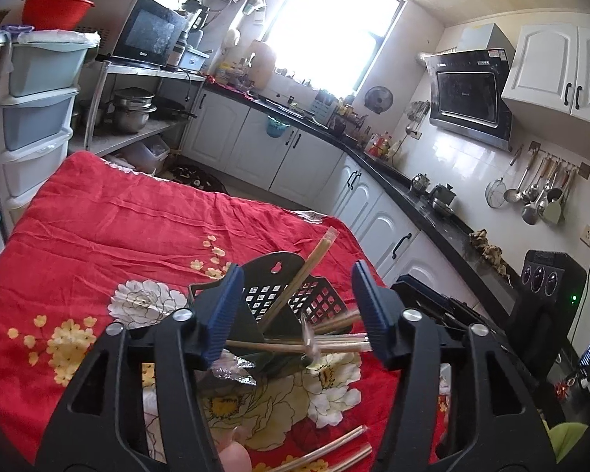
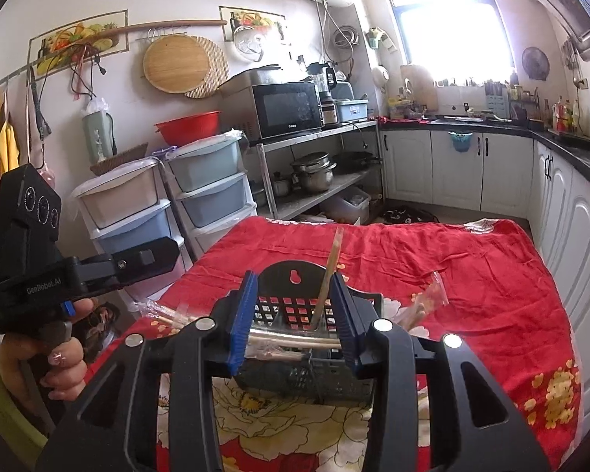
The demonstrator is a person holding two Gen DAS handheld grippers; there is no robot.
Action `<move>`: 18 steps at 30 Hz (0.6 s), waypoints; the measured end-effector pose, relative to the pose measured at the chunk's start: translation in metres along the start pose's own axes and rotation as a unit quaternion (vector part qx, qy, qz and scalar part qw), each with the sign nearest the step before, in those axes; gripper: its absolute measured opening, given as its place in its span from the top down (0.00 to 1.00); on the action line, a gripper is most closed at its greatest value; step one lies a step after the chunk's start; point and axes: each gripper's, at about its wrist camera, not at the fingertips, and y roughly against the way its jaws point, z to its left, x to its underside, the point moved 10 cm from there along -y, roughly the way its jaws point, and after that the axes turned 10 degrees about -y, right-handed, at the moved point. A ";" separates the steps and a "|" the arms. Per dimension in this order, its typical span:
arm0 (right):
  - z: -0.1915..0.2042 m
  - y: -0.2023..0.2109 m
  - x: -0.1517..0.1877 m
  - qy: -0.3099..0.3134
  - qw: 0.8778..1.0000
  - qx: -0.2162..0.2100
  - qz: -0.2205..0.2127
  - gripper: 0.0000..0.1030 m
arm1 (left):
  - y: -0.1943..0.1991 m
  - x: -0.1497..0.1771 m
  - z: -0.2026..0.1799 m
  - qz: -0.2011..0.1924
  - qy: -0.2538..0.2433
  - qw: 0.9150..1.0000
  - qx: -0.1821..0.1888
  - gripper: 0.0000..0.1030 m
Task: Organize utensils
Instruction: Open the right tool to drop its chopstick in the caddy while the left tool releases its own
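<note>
**A:** Where are things standing?

**B:** The black holder (image 1: 279, 271) is sitting on the bench, on the red floral cloth (image 1: 118, 216), right in front of both tools. One wrapped chopstick (image 1: 314, 255) is already leaning upright in it. A bundle of wrapped chopsticks (image 1: 279, 347) is lying crosswise over the holder's front rim instead of standing inside.

**A:** Is either tool holding that bundle?

**B:** It isn't looking that way. The left tool (image 1: 299, 306) is gaping wide, with the bundle passing through the gap and touching neither pad. The right tool (image 2: 294, 324) is also standing apart. The bundle (image 2: 291, 341) is running past its left finger, so it isn't being pinched.

**A:** So what am I aiming for?

**B:** I'm judging that the job is getting that bundle upright. I'm suggesting closing one tool across the sticks near one end, not along their length, then tipping the free ends down into a compartment. The other tool should be steadying the holder's wall, since it is looking light enough to slide on the cloth.

**A:** Anything to watch?

**B:** The wrappers are looking slippery, so be squeezing firmly. More wrapped chopsticks (image 1: 334, 448) are waiting on the cloth nearer the camera
</note>
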 end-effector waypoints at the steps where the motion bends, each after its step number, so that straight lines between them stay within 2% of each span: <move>1: 0.000 0.001 0.000 0.001 1.000 -0.001 0.000 0.63 | 0.002 0.000 0.000 -0.002 -0.001 1.000 -0.001 0.45; 7: -0.005 0.010 0.001 -0.003 1.000 0.004 -0.008 0.58 | 0.008 0.003 0.002 -0.005 0.000 1.000 -0.006 0.33; 10: -0.007 0.014 0.003 -0.007 1.000 0.005 -0.009 0.52 | 0.013 0.006 0.004 -0.006 0.002 1.000 -0.011 0.30; 18: -0.011 0.027 0.011 -0.006 1.000 0.012 -0.013 0.49 | 0.024 0.017 0.005 -0.007 0.002 1.000 -0.019 0.26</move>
